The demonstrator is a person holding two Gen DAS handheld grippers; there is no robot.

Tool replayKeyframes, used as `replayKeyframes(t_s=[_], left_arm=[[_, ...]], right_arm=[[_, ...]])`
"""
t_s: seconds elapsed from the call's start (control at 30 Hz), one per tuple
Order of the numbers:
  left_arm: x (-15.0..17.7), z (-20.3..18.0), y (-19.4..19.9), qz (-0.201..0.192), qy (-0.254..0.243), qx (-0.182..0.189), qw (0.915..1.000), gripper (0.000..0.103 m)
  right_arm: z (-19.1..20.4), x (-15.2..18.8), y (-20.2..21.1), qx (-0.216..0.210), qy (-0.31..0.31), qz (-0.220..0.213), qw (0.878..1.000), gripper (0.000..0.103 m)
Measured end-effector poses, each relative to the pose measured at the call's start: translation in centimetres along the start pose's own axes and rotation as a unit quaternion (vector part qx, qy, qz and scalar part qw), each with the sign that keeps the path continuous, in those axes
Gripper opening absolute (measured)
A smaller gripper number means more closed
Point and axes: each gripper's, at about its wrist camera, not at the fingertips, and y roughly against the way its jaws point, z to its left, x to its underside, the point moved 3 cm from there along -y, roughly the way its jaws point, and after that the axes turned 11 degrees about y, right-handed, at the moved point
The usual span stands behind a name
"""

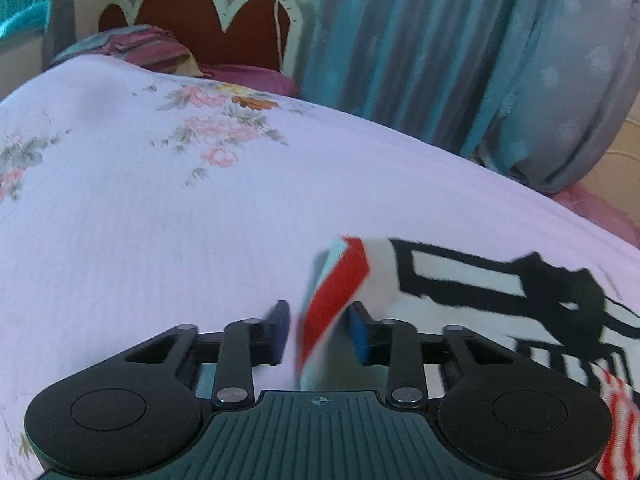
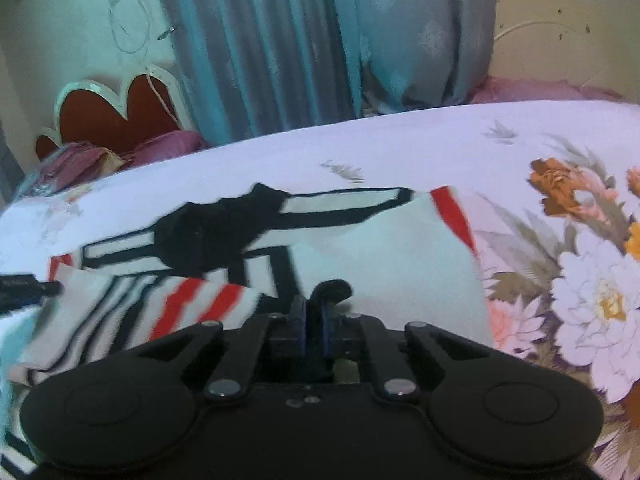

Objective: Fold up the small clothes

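Observation:
A small white garment (image 2: 384, 264) with black bands and red stripes lies on the floral bedsheet (image 2: 560, 152). In the left wrist view its red-edged corner (image 1: 332, 300) hangs between the blue pads of my left gripper (image 1: 320, 332), whose jaws stand apart around it. The rest of the garment (image 1: 480, 280) spreads to the right. My right gripper (image 2: 314, 320) is shut on a black edge of the garment (image 2: 332, 290). The left gripper's tip (image 2: 32, 288) shows at the left edge of the right wrist view.
The bedsheet (image 1: 160, 220) covers the bed. A scalloped red headboard (image 1: 208, 8) and pink pillows (image 1: 152, 48) stand at the far end. Blue-grey curtains (image 1: 440, 40) hang beside the bed, also seen in the right wrist view (image 2: 300, 40).

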Motion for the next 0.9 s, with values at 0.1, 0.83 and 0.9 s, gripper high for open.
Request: replayKeyframes(t_s=[0.1, 0.83, 0.9], left_arm=[[0.1, 0.2, -0.4, -0.011, 0.000, -0.008, 0.9999, 0.031], [-0.2, -1.2, 3.3, -0.023, -0.034, -0.010, 0.9991, 0.037], [0.9, -1.8, 5.2, -0.018, -0.044, 0.010, 0.9988, 0.037]], right_arm=[[-1.0, 1.4, -1.7, 0.012, -0.013, 0.028, 0.999, 0.005], [1.5, 0.7, -0.3, -0.007, 0.030, 0.018, 0.999, 0.027], [1.9, 0.7, 0.2, -0.011, 0.039, 0.012, 0.999, 0.027]])
